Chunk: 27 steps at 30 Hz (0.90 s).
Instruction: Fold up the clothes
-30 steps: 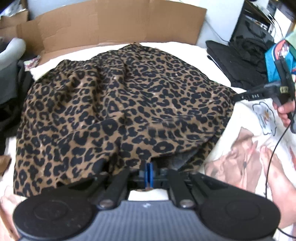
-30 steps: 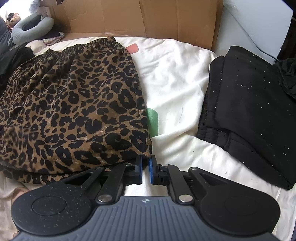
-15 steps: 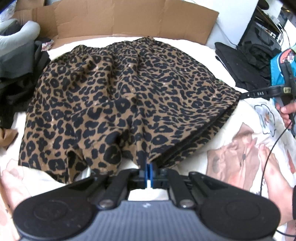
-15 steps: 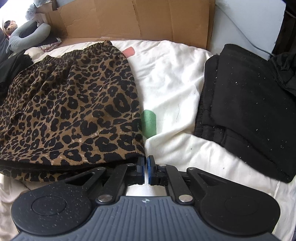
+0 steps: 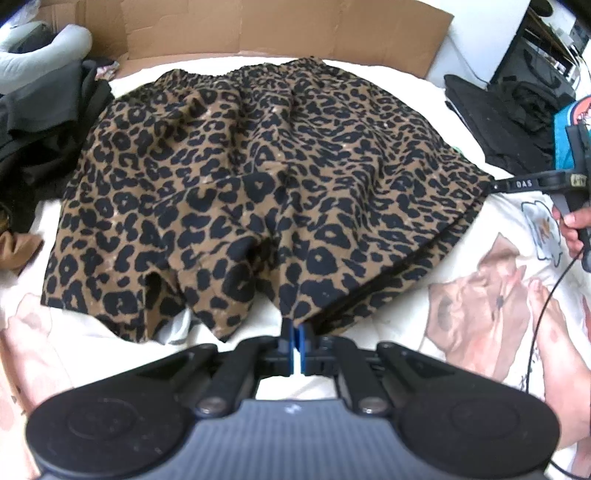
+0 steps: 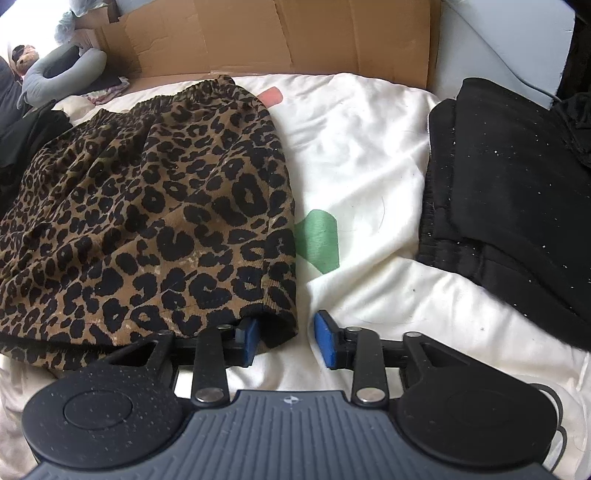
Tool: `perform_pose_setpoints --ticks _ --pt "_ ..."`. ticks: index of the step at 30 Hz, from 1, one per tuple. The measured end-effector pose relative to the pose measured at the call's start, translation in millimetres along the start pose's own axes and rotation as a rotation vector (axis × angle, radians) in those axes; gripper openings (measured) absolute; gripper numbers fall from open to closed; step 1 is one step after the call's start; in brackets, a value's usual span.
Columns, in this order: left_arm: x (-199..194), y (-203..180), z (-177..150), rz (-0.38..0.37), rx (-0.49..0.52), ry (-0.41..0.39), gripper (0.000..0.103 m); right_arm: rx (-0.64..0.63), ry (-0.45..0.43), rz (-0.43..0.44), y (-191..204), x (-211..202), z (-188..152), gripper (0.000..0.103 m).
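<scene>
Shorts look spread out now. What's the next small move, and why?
Probably let the left gripper release too. It is shut on the hem of the leopard-print shorts, which lie spread flat on the white bedding. The right gripper is opening, the shorts' corner loose between its fingers. Then regrip to fold.

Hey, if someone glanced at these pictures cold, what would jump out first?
The leopard-print shorts spread flat across the white bedsheet, waistband toward the cardboard. The left tongs pinch the near hem, while the right tongs are opening at the shorts' corner. A folded black garment lies to the right.
</scene>
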<state>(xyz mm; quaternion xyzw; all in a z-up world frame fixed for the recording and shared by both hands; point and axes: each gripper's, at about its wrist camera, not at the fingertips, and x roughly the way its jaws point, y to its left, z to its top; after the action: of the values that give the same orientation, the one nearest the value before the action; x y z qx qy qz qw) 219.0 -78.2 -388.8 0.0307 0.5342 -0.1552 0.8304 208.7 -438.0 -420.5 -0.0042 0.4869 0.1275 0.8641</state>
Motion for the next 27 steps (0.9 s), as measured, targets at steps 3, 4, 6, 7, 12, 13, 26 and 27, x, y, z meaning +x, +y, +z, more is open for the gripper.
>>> perform_pose_setpoints --ticks 3,4,6,7,12,13,26,27 --pt "-2 -2 2 -0.014 0.003 -0.002 0.002 -0.008 0.010 -0.016 -1 -2 3 0.000" --pt "-2 -2 3 -0.021 0.003 -0.002 0.002 -0.019 0.011 -0.029 -1 -5 4 0.000" --pt "-2 -2 5 -0.043 -0.013 0.000 0.002 -0.041 0.006 -0.055 1 -12 8 0.000" --pt "-3 -3 6 -0.055 -0.021 0.000 0.002 -0.050 0.000 -0.067 1 -16 10 0.000" --pt "-6 -13 13 -0.116 -0.020 -0.004 0.002 -0.068 -0.032 -0.121 -4 -34 22 0.000" --pt "-5 -14 15 -0.130 -0.027 -0.002 0.002 -0.072 -0.039 -0.130 -5 -37 25 0.000" --pt "21 -48 16 -0.216 -0.031 0.057 0.002 -0.087 -0.094 -0.203 -14 -49 47 0.000" --pt "23 -49 15 -0.220 -0.033 0.063 0.002 -0.078 -0.092 -0.203 -15 -48 48 0.000"
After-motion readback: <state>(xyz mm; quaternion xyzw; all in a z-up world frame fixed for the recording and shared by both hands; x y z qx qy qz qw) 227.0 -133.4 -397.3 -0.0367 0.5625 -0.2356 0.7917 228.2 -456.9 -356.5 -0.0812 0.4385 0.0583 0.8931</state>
